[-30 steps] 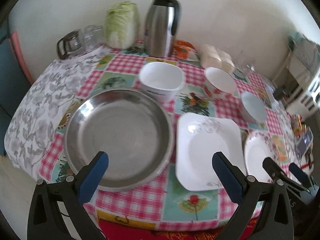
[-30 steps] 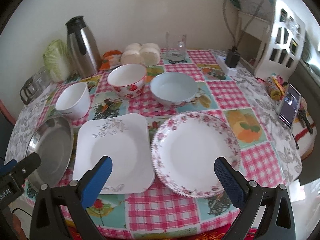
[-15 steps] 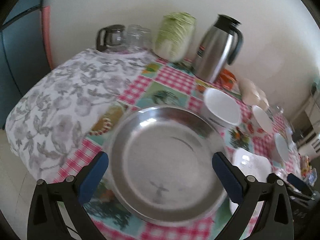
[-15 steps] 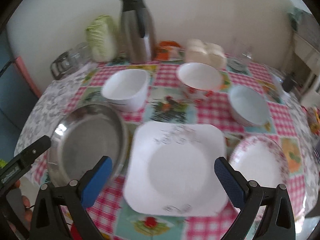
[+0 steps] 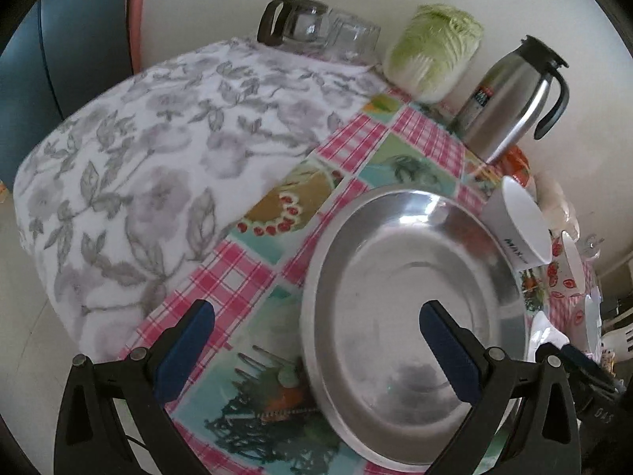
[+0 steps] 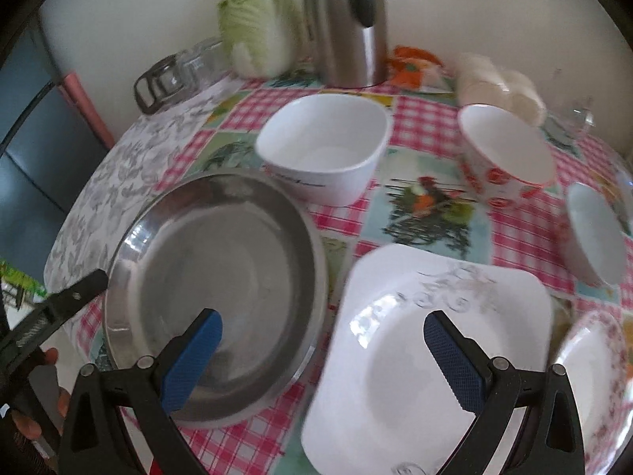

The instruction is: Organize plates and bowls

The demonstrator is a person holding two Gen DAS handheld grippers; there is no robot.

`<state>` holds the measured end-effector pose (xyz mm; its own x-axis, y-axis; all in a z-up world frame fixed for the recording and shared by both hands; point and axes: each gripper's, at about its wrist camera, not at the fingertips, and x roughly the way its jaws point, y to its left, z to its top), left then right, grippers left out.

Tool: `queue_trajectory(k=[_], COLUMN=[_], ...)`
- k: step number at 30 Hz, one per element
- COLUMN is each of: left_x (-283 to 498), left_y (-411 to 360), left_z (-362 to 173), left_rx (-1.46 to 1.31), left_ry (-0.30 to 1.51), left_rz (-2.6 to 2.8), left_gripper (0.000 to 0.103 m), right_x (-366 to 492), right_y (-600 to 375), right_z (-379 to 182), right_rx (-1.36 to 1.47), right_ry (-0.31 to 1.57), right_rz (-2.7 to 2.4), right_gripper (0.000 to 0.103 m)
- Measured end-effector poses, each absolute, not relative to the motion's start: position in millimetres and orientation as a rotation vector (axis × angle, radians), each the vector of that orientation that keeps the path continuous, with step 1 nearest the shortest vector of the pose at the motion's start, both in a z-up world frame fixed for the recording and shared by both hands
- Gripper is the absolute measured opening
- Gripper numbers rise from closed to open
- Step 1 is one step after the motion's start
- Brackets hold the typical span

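The round pan (image 6: 221,289) is polished metal, smooth and mirror-bright, and the thermos jug (image 6: 348,23) has a brushed steel body with a glossy black plastic handle. The square plate (image 6: 427,356), the square bowl (image 6: 324,146) and the strawberry-printed bowl (image 6: 506,158) look like glazed white ceramic, though the blur leaves that unsure. A slick, shiny checked tablecloth (image 5: 245,277) covers the desk beside a matt grey-flowered cloth (image 5: 158,150); the fingers (image 6: 194,360) have knurled blue pads on matt black plastic.
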<state>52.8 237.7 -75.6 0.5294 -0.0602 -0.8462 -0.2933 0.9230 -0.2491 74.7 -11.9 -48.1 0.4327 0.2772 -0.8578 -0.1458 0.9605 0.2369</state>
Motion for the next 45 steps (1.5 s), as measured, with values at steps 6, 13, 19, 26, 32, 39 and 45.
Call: queue_trajectory(k=[6,13,19,26,32,39,45], left_x=[61,66,71,72,74,73,62], left_y=[241,239,232,232,241,253,257], left_z=[-94,-101,-103,-105,-104,-103,-102], left_rx=[-0.407,-0.397,-0.36,-0.342,-0.391,-0.472,-0.49], left_ry=[1.066,1.086,1.093,1.083,1.085,1.107,1.12], left_rz=[0.131,0.117,0.123,0.126,0.136,0.116,0.126], left_gripper=[0.089,0.085,0.077,0.066,0.041,0.04,0.03], right_x=[90,105,114,118,112,98,90], right_y=[2,7,13,9,5,11,9], right_z=[-49,-63,-68,-83,-83,-79,-73], right_rx=[0.067,0.063,0.042,0.078,0.113,0.113,0.128], right_ry=[1.043,1.052,1.057,1.114,1.122,1.139,1.143], right_rz=[0.292,0.328,0.34,0.332,0.361,0.386,0.391], right_gripper=[0.102,0.073,0.045,0.027,0.014,0.014,0.014])
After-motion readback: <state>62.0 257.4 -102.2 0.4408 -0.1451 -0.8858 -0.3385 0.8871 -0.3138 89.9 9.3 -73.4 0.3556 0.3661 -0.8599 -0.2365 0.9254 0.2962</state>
